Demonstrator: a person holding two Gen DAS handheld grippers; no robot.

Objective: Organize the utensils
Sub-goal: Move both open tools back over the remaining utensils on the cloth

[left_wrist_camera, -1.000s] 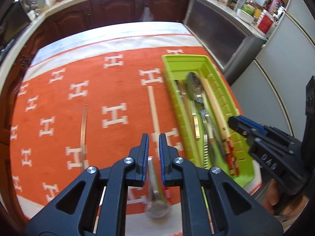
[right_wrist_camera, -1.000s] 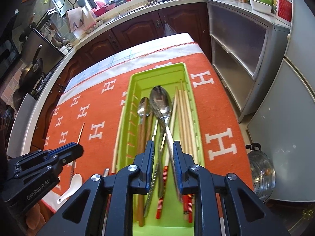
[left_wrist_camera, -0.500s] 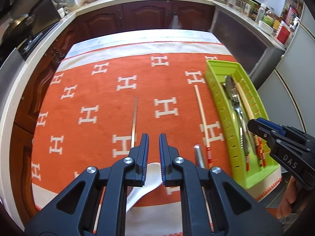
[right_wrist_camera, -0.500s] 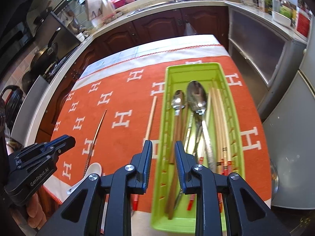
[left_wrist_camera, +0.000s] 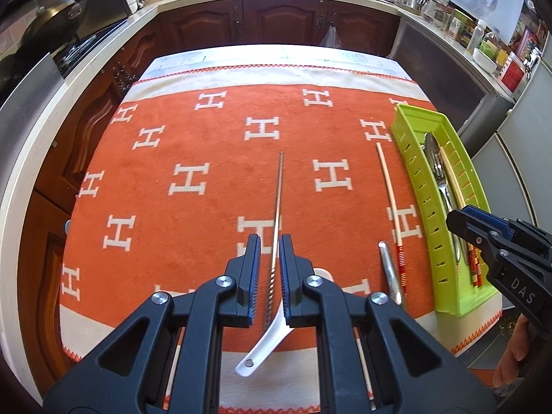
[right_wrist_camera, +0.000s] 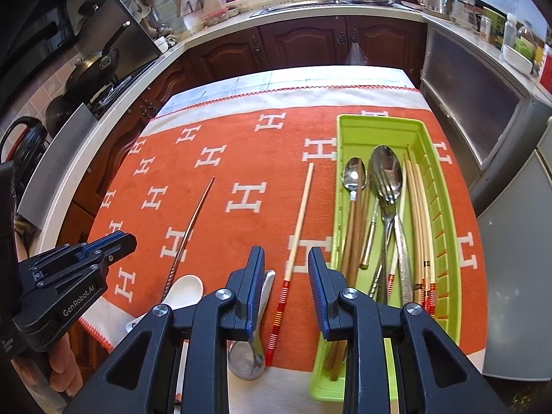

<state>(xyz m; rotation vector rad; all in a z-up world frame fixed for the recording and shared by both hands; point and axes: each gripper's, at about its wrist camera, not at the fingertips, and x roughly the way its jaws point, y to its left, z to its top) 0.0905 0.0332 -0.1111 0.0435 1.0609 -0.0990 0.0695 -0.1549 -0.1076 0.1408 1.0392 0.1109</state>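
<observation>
Left wrist view: the left gripper (left_wrist_camera: 269,269) is hanging nearly closed and empty over the metal chopstick (left_wrist_camera: 278,207) and white spoon (left_wrist_camera: 265,341) lying on the desk's orange cloth (left_wrist_camera: 172,131); the right gripper (right_wrist_camera: 286,286) is opening with nothing pinched, its jaws straddling the red-banded wooden chopstick (right_wrist_camera: 296,234), the metal spoon (right_wrist_camera: 257,327) just beside its left jaw, the green tray (right_wrist_camera: 445,207) already holding cutlery. Risk, as I judge it: closing here could catch the spoon along with the chopstick; the thin stick could also roll away on the nap.
</observation>
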